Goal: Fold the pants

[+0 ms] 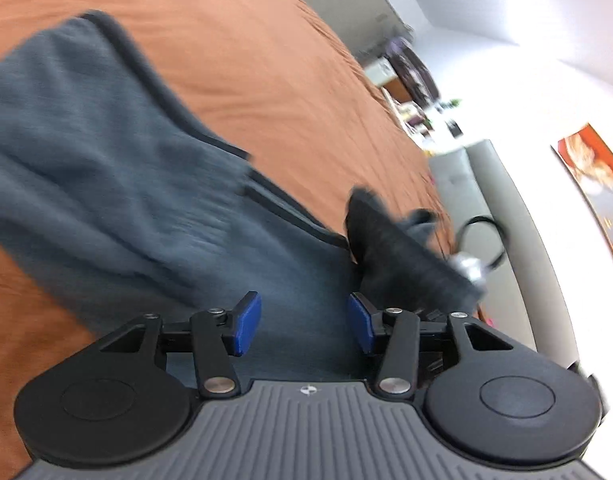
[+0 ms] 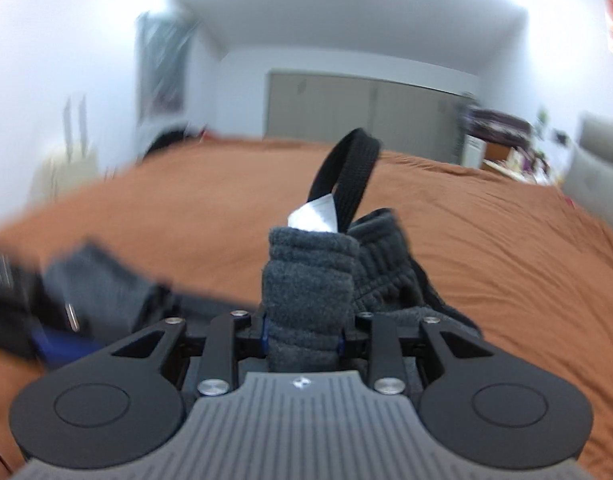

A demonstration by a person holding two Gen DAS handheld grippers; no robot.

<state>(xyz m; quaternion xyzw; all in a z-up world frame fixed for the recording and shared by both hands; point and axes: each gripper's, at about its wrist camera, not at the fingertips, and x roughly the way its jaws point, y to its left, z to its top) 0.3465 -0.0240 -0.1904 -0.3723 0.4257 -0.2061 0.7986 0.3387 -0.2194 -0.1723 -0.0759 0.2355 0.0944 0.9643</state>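
Only the right wrist view shows the pants (image 2: 306, 296) pinched in the right hand-held gripper (image 2: 304, 334).

The pants (image 1: 106, 152) are showing dark grey with black edging. The bed cover (image 1: 266, 60) is looking plain rusty orange. The left tool (image 1: 304, 326) is wearing blue pads on black arms. A black drawstring (image 2: 348, 172) and white tag (image 2: 316, 214) are sticking up.

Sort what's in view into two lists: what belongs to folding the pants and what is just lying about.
For the job:
- grey pants
- black drawstring
- right gripper, shut on the waistband
- left gripper, open

Just lying about:
- orange bedspread
- wardrobe
- grey sofa
- wall picture
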